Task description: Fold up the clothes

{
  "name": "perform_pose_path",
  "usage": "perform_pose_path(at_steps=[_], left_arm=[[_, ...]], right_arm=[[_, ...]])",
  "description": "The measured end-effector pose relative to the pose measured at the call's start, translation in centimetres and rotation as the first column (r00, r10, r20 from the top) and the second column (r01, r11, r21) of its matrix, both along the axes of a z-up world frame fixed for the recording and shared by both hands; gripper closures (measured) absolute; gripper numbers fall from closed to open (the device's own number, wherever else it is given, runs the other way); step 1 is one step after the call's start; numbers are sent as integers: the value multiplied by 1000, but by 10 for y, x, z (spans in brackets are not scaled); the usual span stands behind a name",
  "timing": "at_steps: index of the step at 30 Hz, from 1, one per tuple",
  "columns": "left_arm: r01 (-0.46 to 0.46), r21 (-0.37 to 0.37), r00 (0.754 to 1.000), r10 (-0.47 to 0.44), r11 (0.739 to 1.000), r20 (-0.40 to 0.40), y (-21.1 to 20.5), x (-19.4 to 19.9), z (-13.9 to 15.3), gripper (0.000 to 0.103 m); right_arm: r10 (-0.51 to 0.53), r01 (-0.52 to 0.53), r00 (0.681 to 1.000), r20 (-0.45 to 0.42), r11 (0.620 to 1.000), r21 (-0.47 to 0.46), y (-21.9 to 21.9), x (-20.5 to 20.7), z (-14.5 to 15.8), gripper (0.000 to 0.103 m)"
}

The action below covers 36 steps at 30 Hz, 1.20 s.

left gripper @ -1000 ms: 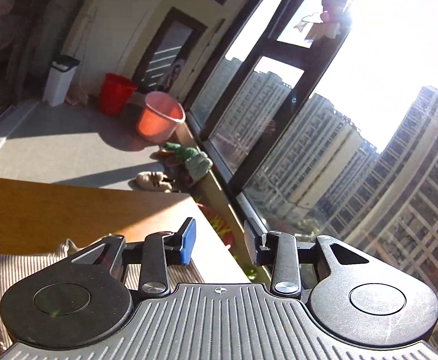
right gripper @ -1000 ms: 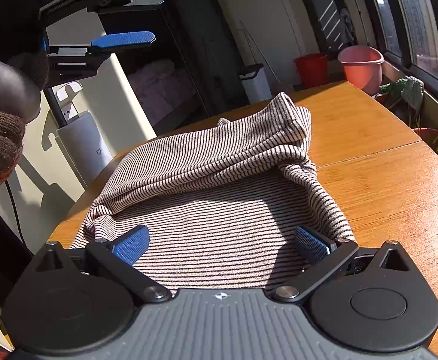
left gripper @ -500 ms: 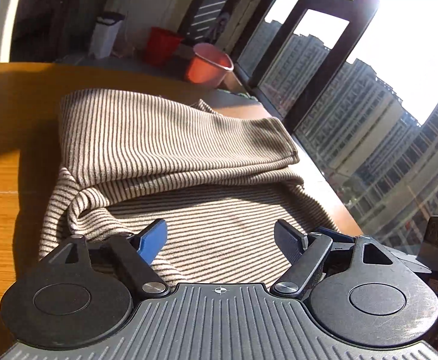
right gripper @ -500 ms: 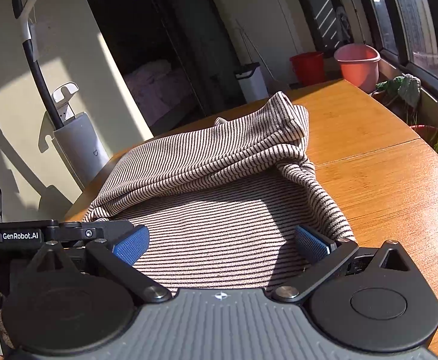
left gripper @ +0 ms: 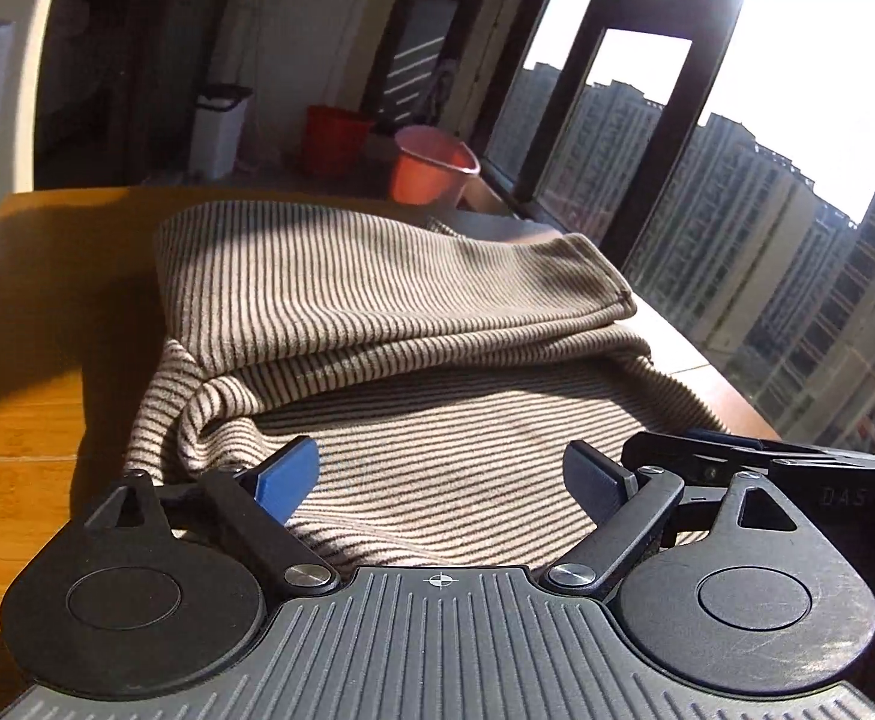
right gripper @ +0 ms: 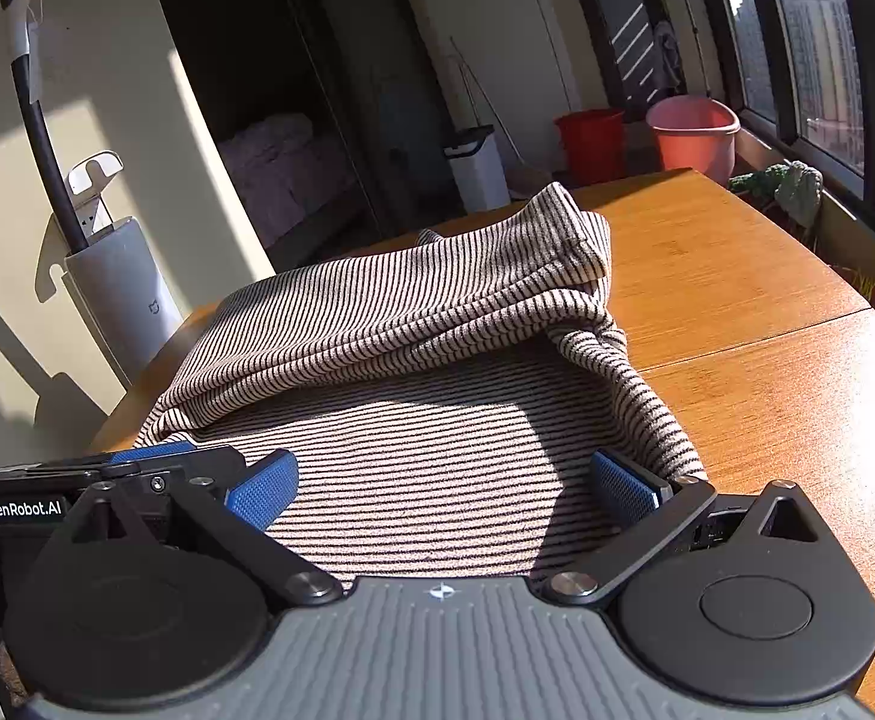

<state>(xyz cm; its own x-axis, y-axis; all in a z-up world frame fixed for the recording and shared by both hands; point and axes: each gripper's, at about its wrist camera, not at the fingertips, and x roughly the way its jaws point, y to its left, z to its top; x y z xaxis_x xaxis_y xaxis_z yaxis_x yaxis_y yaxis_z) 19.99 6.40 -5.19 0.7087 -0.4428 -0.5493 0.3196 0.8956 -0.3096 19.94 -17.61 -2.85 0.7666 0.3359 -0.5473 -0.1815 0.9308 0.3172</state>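
Lying on the wooden table [right gripper: 737,276], the striped garment [left gripper: 413,324] had its far part folded back over the near part. The left gripper [left gripper: 440,474] had just been opening, its jaws wide over the near cloth, pressing nothing. Just beside it, the right gripper [right gripper: 443,489] stood equally spread, ungripping.

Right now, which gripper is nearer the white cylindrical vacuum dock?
Left. The left gripper is on the white dock's side of the striped garment; the right gripper lies beyond it, toward the windows.
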Motion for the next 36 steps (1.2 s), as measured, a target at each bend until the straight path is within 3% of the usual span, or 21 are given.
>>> perform_pose_path(at_steps=[8,15,24,31,36], left_arm=[[-11,-26,1000,11,1000,-5,19,-6,3,1],[-10,-21,1000,10,1000,-4,12,-6,7,0],[-14,-48,1000,14,999,-5,15,-3,10,0],[-16,-24,1000,16,1000,-1,11,-4,9,0],[-21,-18,1000,21,1000,-2,10,-7,9,0]], right_arm=[[56,-59,998,-25,990,-129,27,1,3,0],[78,-90,996,-52,950,-298,53,0,3,0],[34,-36,999,-15,987,-158,33,-3,4,0],[-14,6,1000,-28,970,-242,41,-3,3,0],[1,-8,999,-39,984,-179,28,-5,4,0]])
